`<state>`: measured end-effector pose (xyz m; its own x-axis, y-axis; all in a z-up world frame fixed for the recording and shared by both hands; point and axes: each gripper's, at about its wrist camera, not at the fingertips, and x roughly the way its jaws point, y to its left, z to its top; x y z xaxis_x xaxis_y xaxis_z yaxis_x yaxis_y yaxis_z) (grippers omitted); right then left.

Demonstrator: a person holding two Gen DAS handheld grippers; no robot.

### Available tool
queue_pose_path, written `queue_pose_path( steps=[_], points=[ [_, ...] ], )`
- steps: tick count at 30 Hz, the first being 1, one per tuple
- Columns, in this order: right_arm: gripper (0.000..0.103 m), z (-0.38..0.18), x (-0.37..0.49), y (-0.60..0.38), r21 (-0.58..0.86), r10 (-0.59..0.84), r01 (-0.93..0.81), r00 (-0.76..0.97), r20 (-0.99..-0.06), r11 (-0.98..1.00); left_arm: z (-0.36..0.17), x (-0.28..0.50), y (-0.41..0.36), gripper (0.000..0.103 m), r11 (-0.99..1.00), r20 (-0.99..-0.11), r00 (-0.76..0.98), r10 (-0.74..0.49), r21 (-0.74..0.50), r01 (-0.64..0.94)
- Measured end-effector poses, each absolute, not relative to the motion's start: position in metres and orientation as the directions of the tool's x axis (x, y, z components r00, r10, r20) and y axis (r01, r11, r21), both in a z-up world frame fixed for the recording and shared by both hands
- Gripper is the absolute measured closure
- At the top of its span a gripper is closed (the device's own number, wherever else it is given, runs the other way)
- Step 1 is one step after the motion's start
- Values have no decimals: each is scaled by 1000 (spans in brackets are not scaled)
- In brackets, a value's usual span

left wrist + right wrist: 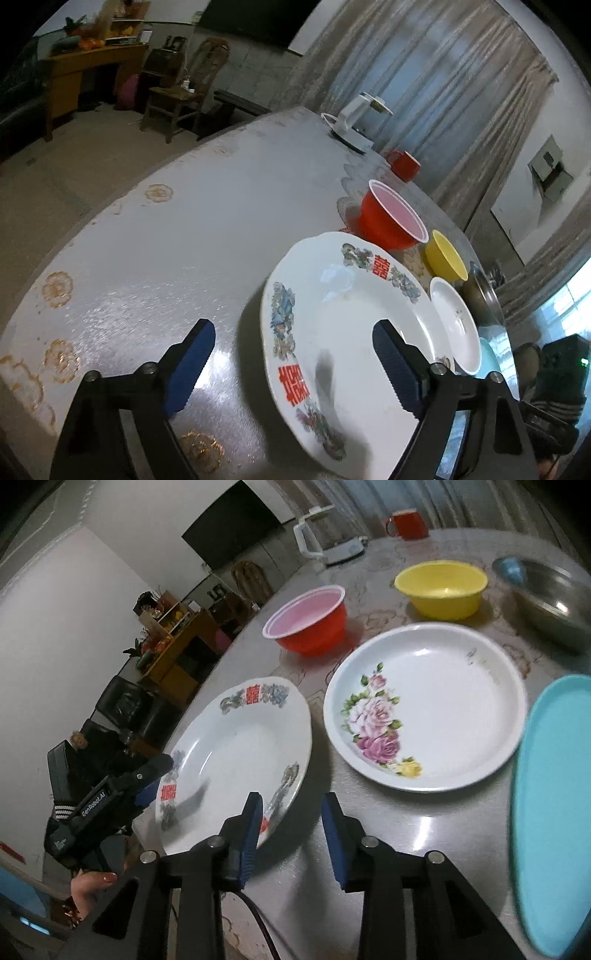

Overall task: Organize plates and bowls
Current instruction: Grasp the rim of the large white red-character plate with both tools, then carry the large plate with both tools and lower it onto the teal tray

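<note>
The left claw [293, 363] gapes wide around the near rim of the dragon plate [343, 314] on the surface [166, 258], while the right claw [291, 830], half open and empty, hovers just beside it; a shallow bite could let the plate slip.

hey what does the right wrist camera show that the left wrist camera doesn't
Only the right wrist view shows the rose pattern inside the white plate, the turquoise plate's full face, the steel bowl, and the left gripper at the double-happiness plate's rim.

Only the left wrist view shows the wooden chair and the curtains behind the table.

Both show the double-happiness plate, red bowl, yellow bowl, red mug and white kettle.
</note>
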<state>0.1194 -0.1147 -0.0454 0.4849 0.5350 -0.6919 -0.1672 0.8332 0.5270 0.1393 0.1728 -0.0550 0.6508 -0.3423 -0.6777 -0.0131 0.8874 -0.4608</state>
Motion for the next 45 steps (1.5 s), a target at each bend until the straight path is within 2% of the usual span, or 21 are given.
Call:
queue_pose_path(
  steps=[2,8,10,13,16,22,30,45],
  points=[
    [70,-52,125,-108,536,543,-164,473,-694,828,-56,143,169,31,897,-685,644,-340,-441,4],
    [77,-68,135,-91,537,562,-191,432,-705,821,-62,152,160,47,919,-716,609,-340,-392,53],
    [83,-74,140,-85,543,571,-199,428,-701,816,-61,154,153,47,933,-724,609,-324,-350,82],
    [83,-77,145,-76,498,552,-244,444,-706,832,-61,155,139,47,957,-741,607,-287,-252,145],
    [79,-72,141,-65,410,519,-320,463,-719,854,-63,152,123,40,974,-751,625,-212,-112,196],
    [75,-72,135,-52,292,457,-368,532,-712,883,-66,146,125,40,977,-734,648,-201,-105,185],
    [75,-69,130,-72,337,489,-365,508,-709,868,-61,122,109,40,979,-715,678,-173,-51,197],
    [75,-61,84,-99,310,489,-393,529,-693,865,-57,69,84,41,968,-666,708,-235,-90,236]
  ],
)
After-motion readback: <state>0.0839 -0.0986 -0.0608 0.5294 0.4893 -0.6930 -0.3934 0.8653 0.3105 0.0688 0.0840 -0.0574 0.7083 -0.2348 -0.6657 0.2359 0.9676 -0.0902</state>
